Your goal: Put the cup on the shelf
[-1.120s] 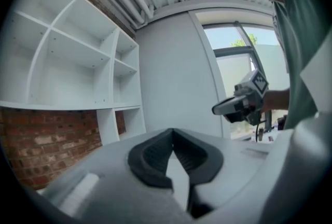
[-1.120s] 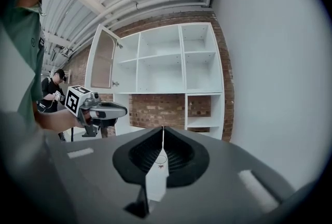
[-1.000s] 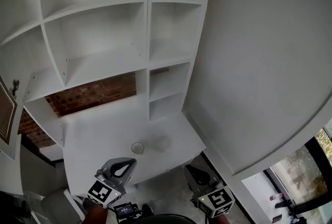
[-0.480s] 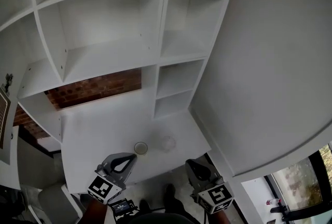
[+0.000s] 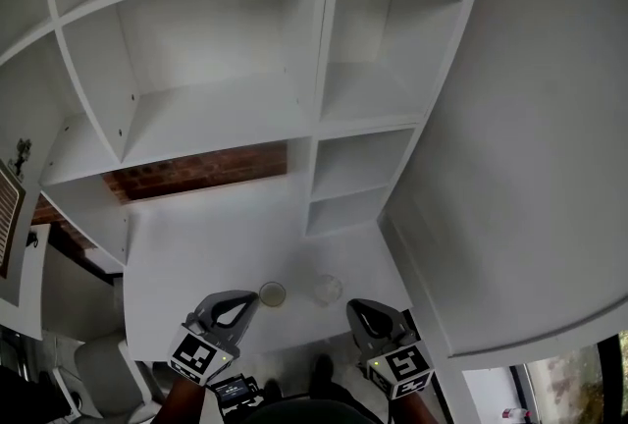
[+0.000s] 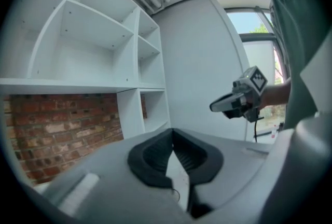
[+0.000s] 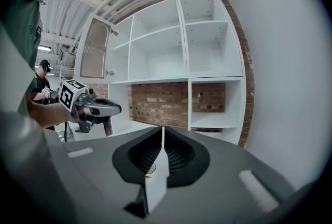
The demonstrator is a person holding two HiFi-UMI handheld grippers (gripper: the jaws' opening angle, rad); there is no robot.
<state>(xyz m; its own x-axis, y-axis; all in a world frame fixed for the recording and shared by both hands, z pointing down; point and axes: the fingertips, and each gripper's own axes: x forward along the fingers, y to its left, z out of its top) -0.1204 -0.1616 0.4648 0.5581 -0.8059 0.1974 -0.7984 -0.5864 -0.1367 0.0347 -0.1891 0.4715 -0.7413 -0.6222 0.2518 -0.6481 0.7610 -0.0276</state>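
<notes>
No legible text, brand, number or sign is found in any view; only black-and-white square code markers are carried on the cubes of the left gripper (image 5: pixel 251 299) and right gripper (image 5: pixel 354 307), with no readable characters.

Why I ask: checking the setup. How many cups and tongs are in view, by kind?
Cups: 2 (opaque cup, clear cup)
Tongs: 2 (left tongs, right tongs), both shut
Total: 4
</notes>
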